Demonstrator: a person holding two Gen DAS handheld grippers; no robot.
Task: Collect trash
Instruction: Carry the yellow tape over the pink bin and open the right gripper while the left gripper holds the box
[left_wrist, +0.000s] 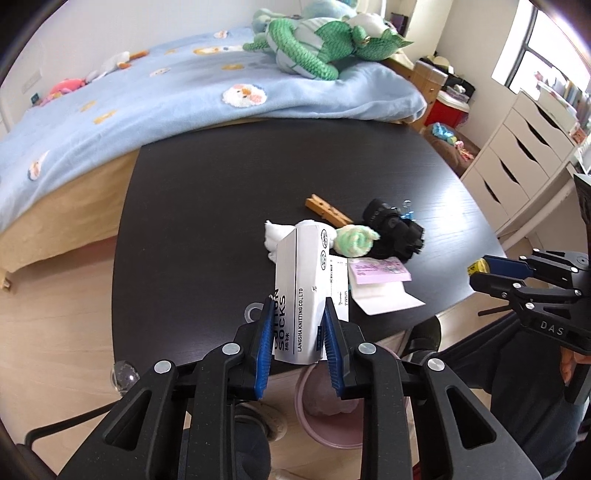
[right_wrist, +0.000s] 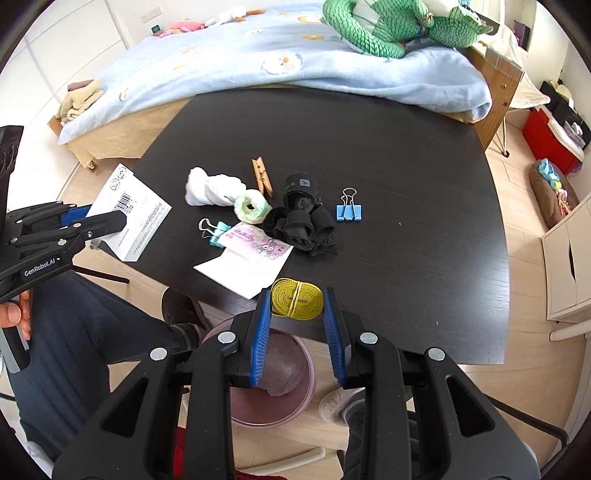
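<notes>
A: We have the left hand-held gripper (left_wrist: 297, 321) closed on the white sock carton (left_wrist: 301, 291), its blue pads pressed against both sides, and the carton is clear of the counter (right_wrist: 406, 147). It sticks out well past the fingertips, so the grip is near one end only.

B: That worries us. A flattened paper carton pinched at one end could pivot or slide out if we swing it quickly. Where does it go?

A: Our guess is the pink bin (right_wrist: 273, 373) on the floor below the near edge of the counter. In the left wrist view it sits right under the carton.

B: And the right hand-held gripper (right_wrist: 297, 306)?

A: Its jaws are narrowed around the yellow rolled tape (right_wrist: 297, 297), which looks held at the fingertips over the counter's near edge. We cannot tell how firmly the pads bite on it.

B: Then the roll, bound only by a rubber band, might drop or unroll. It may not even be trash.

A: True. The paper slips (right_wrist: 240, 266) with the purple card look like trash; the clothespin (right_wrist: 263, 177), binder clips (right_wrist: 349, 210) and black socks (right_wrist: 303, 221) do not.

B: Both grippers are near each other above the bin, so we risk knocking them together or missing the rim.
</notes>
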